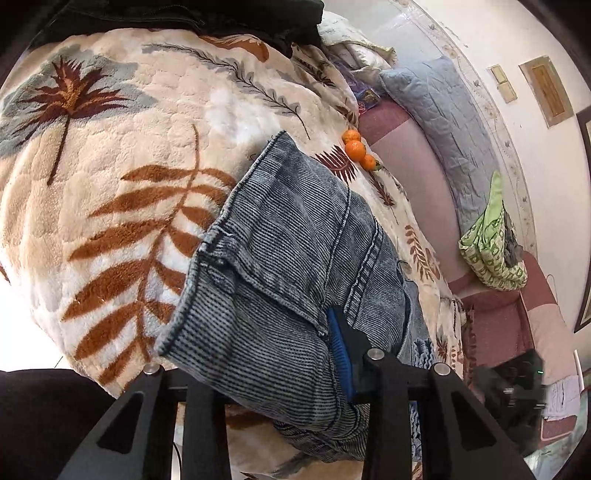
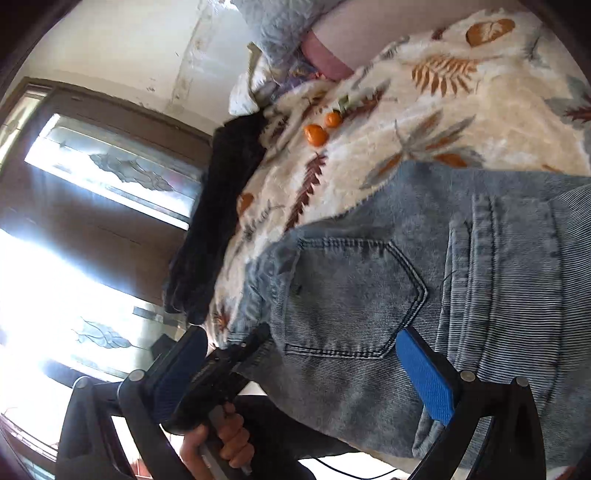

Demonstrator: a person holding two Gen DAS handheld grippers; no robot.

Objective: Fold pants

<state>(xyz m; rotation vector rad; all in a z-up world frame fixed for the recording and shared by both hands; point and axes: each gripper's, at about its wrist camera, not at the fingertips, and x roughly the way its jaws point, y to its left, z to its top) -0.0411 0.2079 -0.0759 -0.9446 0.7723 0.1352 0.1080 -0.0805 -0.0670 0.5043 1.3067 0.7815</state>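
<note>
Folded blue acid-wash jeans [image 1: 291, 251] lie on a cream leaf-print blanket [image 1: 122, 155]. My left gripper [image 1: 291, 365] is shut on the jeans' near edge; denim drapes over its left finger and one blue pad [image 1: 341, 354] shows against the cloth. In the right wrist view the jeans [image 2: 369, 288] show a back pocket. My right gripper [image 2: 303, 354] is open, its blue-padded fingers [image 2: 424, 373] standing wide on either side of the jeans' lower edge. The left gripper and the hand holding it appear there [image 2: 221, 373].
Three mandarins [image 1: 356, 149] lie on the blanket beyond the jeans. A dark garment [image 1: 221, 18] lies at the blanket's far edge. A grey-blue pillow [image 1: 439, 122] and a green patterned cloth [image 1: 491, 243] rest on a pink sheet by the wall. A window is at left [image 2: 110, 166].
</note>
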